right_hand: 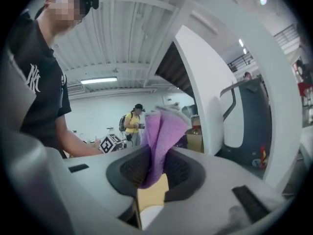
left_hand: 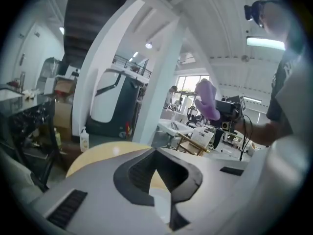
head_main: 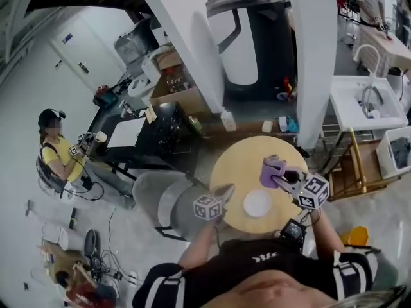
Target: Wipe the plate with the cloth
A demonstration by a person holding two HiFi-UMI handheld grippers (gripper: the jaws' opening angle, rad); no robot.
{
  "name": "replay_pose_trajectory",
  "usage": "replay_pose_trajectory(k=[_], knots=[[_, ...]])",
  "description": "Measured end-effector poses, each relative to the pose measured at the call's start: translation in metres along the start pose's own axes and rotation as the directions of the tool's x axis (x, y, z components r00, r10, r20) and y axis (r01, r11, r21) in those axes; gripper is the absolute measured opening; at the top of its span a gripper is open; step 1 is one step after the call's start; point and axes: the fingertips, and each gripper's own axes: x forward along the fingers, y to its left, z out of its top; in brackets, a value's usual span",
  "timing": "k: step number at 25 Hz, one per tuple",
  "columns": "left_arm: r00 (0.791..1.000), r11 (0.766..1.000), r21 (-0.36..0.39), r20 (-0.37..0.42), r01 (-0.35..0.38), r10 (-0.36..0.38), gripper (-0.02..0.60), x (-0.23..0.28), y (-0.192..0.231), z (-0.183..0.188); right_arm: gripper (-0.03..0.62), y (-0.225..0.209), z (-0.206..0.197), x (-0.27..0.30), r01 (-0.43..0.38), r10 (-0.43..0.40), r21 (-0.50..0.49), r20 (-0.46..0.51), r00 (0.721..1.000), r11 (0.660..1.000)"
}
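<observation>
The white plate (head_main: pixel 257 203) lies bare on the round yellow table (head_main: pixel 231 165). The right gripper (head_main: pixel 287 178) clamps the purple cloth (head_main: pixel 272 171) above the table; the left gripper (head_main: pixel 225 192) is closed and empty. White pillars (head_main: pixel 186 43) stand behind the table, and a sink (head_main: pixel 359 101) is at the right.

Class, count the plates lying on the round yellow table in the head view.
1. The white plate lies on the round table, near the wearer's side. The raised purple cloth hides a small patch of tabletop.
</observation>
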Motion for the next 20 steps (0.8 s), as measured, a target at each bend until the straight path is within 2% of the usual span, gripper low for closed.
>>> replay_pose_trajectory(k=[3, 6, 9, 13, 15, 17, 20], knots=[[0.991, 0.998, 0.052, 0.135, 0.020, -0.027, 0.008, -0.027, -0.007, 0.046, 0.075, 0.002, 0.044, -0.025, 0.139, -0.131, -0.063, 0.117, 0.984, 0.988], [0.970, 0.993, 0.104, 0.228, 0.059, -0.081, 0.008, -0.056, -0.019, 0.080, 0.077, 0.012, 0.073, -0.053, 0.312, -0.285, -0.113, 0.204, 0.937, 0.944], [0.953, 0.974, 0.203, 0.260, 0.104, -0.155, 0.009, -0.092, -0.037, 0.101, 0.075, 0.037, 0.084, -0.071, 0.433, -0.392, -0.134, 0.251, 0.885, 0.891], [0.912, 0.941, 0.282, 0.307, 0.186, -0.272, 0.009, -0.152, -0.067, 0.120, 0.077, 0.086, 0.076, -0.079, 0.513, -0.476, -0.137, 0.232, 0.848, 0.847], [0.897, 0.934, 0.301, 0.331, 0.192, -0.291, 0.009, -0.185, -0.074, 0.117, 0.077, 0.110, 0.062, -0.071, 0.520, -0.494, -0.129, 0.188, 0.849, 0.844], [0.895, 0.932, 0.296, 0.325, 0.211, -0.306, 0.008, -0.205, -0.072, 0.098, 0.077, 0.137, 0.046, -0.062, 0.508, -0.490, -0.122, 0.150, 0.859, 0.853], [0.907, 0.940, 0.218, 0.278, 0.261, -0.316, 0.009, -0.205, -0.066, 0.055, 0.077, 0.168, 0.027, -0.066, 0.531, -0.519, -0.115, 0.116, 0.847, 0.840]])
